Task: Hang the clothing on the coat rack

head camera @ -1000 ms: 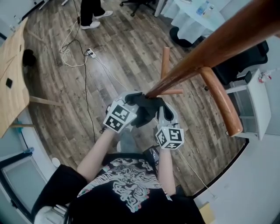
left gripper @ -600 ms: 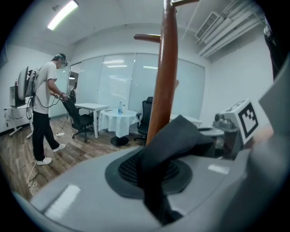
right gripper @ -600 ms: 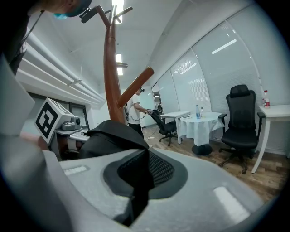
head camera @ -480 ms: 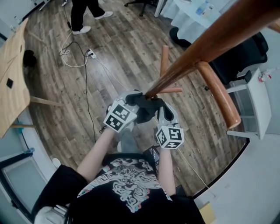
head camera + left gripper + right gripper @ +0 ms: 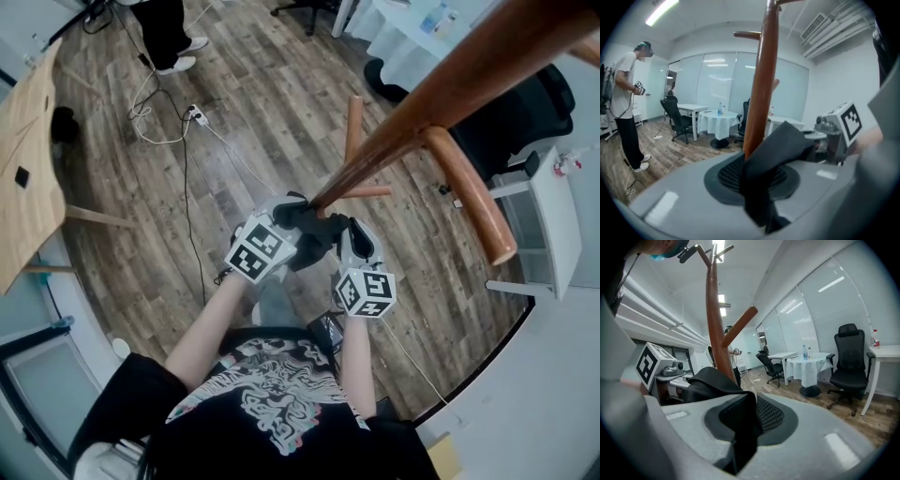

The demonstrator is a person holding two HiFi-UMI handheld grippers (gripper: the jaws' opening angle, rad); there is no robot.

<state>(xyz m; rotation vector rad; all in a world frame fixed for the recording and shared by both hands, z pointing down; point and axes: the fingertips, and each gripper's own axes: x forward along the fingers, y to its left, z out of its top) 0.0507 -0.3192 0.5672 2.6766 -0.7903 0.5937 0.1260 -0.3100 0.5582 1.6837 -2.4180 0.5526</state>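
Note:
A black garment is bunched between my two grippers, right against the brown coat rack pole. One curved peg sticks out to the right of the pole. My left gripper has a fold of the black garment pinched between its pads, and its jaws are opening. The pole rises just behind that fold. My right gripper is shut on another fold of the garment, with the pole to its left. Where each fold ends is hidden inside the jaws.
A person stands at the back on the wood floor. A cable and power strip lie near them. A wooden table is at the left, a black office chair and a white desk at the right.
Both grippers and the garment have crept slightly up toward the pole. The person at the back has stepped to the left.

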